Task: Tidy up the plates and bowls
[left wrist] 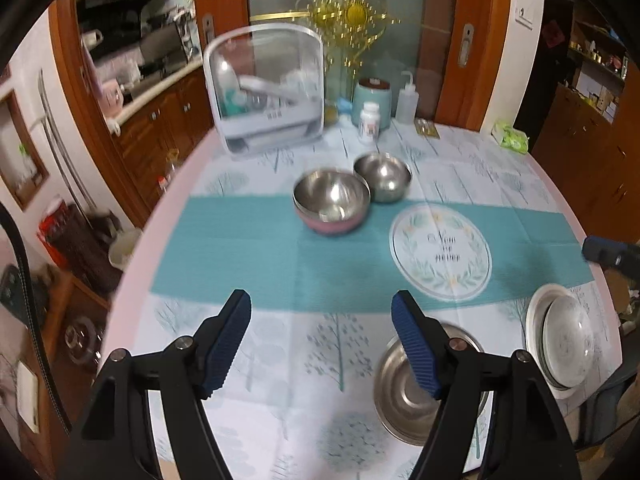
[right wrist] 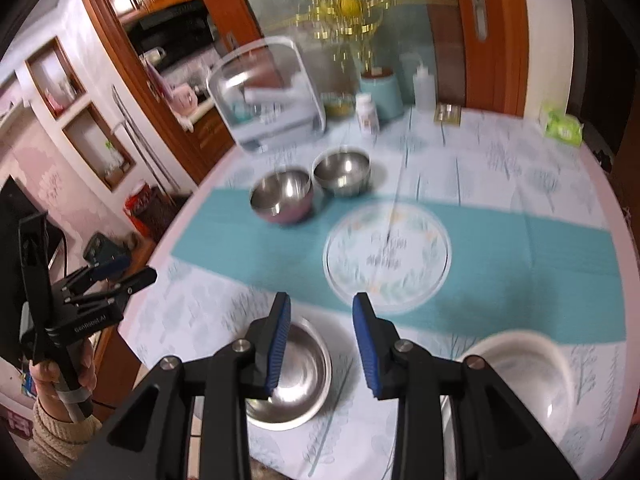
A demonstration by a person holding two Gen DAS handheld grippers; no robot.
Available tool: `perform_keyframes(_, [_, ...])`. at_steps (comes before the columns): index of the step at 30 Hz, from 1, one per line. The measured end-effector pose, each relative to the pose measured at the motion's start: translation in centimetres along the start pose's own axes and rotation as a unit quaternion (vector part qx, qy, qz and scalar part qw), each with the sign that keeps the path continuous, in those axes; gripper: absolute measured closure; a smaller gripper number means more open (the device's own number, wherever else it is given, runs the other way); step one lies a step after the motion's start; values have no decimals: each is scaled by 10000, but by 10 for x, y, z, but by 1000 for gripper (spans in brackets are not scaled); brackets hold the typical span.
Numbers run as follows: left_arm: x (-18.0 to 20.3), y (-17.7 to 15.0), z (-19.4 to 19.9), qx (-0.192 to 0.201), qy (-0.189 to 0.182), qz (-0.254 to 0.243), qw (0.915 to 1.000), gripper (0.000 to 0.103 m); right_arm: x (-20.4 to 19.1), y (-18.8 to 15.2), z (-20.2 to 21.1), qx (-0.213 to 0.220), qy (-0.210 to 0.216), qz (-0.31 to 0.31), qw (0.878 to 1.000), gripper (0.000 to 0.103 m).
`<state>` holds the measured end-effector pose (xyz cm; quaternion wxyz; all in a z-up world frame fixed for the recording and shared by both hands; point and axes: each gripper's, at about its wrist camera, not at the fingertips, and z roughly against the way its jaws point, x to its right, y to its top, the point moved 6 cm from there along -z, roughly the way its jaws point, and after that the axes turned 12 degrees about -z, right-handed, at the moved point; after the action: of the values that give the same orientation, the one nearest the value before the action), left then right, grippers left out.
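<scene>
Nearest the lens, a shallow steel plate [right wrist: 298, 376] lies flat on the tabletop [right wrist: 520, 168], directly beneath the right hand-held gripper [right wrist: 322, 340], whose blue pads stand apart and empty. In the left wrist view the same plate [left wrist: 404, 396] sits under the right-side finger of the left hand-held gripper [left wrist: 320, 340], which is likewise spread wide with nothing between its pads. The plate looks light, stiff and slick; I judge its thin raised rim the only sensible place to pinch, since the smooth dish could slide out of a loose hold.

Just to the right of the steel plate lies a white dish carrying a clear glass bowl [left wrist: 568, 348]. Those look breakable and call for a gentle grip at the edge.

Farther off, on the teal band of the cloth, stand a pink-bottomed steel bowl [left wrist: 332, 202] and a second steel bowl [left wrist: 383, 176], very close together. A flat printed glass plate [left wrist: 440, 254] lies near them, between the bowls and the steel plate. Lying flush on the cloth, its edge would be hard to get under. A clear dish rack [left wrist: 266, 88] stands at the far side.
</scene>
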<state>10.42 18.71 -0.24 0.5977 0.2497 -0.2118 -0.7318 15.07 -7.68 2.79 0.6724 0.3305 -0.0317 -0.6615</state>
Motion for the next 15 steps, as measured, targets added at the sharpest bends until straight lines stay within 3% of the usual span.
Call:
perform_keyframes(9, [-42, 64, 22, 165, 215, 104, 9996, 26, -24, 73, 24, 345, 114, -15, 9993, 70])
perform_keyframes(15, [-54, 99, 7, 24, 384, -1, 9993, 26, -39, 113, 11, 306, 74, -15, 9995, 70])
